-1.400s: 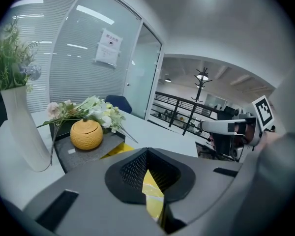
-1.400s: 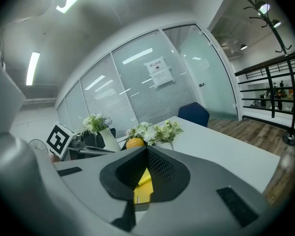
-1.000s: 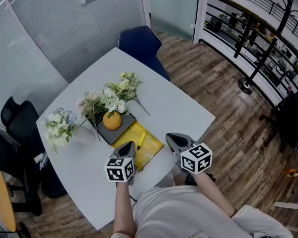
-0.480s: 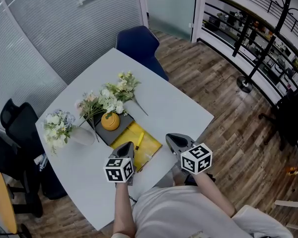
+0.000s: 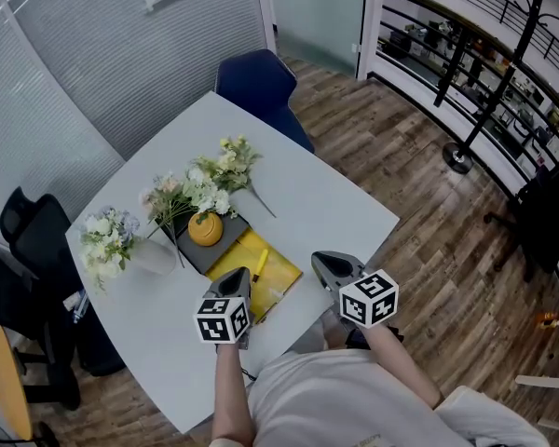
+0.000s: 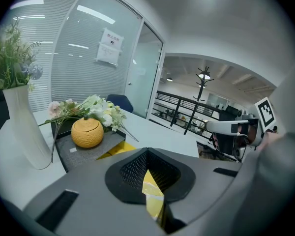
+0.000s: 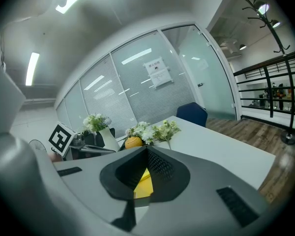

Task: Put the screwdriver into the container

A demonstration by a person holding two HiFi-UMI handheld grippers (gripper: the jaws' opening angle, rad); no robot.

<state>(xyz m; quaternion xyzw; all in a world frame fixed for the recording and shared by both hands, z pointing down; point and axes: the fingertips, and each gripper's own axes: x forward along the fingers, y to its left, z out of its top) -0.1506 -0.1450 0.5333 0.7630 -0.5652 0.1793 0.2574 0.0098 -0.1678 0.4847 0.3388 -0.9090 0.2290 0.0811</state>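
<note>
A flat yellow container (image 5: pixel 258 276) lies on the white table (image 5: pixel 340 203) near its front edge. On it rests a small yellow-handled screwdriver (image 5: pixel 260 264). My left gripper (image 5: pixel 238 277) hovers at the container's near left corner, shut, with nothing in it. My right gripper (image 5: pixel 319 259) hangs just right of the container, jaws together and also holding nothing. In the left gripper view the left gripper (image 6: pixel 148 154) shows yellow through its notch. The right gripper (image 7: pixel 147 151) in its own view points toward the container (image 7: pixel 143 183) too.
A grey tray (image 5: pixel 225 238) with an orange lidded pot (image 5: pixel 206 229) sits behind the container, with loose flowers (image 5: pixel 214 177) lying across it. A white vase of flowers (image 5: pixel 154 254) stands to the left. A blue chair (image 5: pixel 259 82) is at the far side, black chairs (image 5: pixel 33 240) at left.
</note>
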